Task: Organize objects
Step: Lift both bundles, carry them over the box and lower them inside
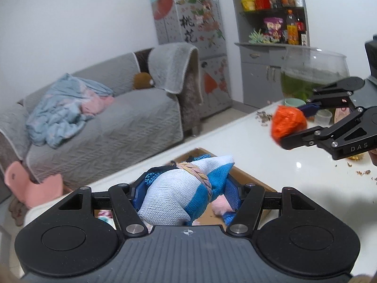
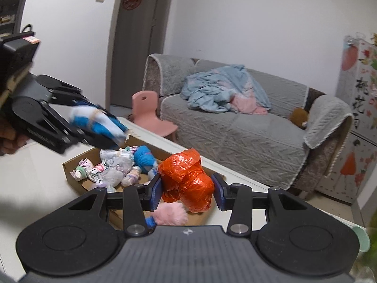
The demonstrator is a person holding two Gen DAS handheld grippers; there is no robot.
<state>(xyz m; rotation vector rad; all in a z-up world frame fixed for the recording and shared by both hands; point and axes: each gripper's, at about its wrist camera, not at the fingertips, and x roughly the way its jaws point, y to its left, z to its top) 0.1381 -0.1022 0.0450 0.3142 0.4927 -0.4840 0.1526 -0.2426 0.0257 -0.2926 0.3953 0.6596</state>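
Left gripper (image 1: pixel 186 198) jaws clamp a blue-and-white knitted sock bundle (image 1: pixel 183 193) above the brown cardboard tray (image 2: pixel 73 168). Right gripper (image 2: pixel 187 188) jaws hold a crumpled orange plastic bag (image 2: pixel 188 179) at the tray's 3 o'clock edge. Best lowered into the tray's free space before releasing.

grey sofa (image 2: pixel 247 127), pink chair (image 2: pixel 148 113), decorated fridge (image 1: pixel 188 21)

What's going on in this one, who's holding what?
A person works two handheld grippers over a white table. The left gripper is shut on a blue-and-white rolled sock bundle, the right gripper on a crumpled orange plastic bag. Both hang above a shallow cardboard box already holding several rolled socks. Neither item is set down yet.
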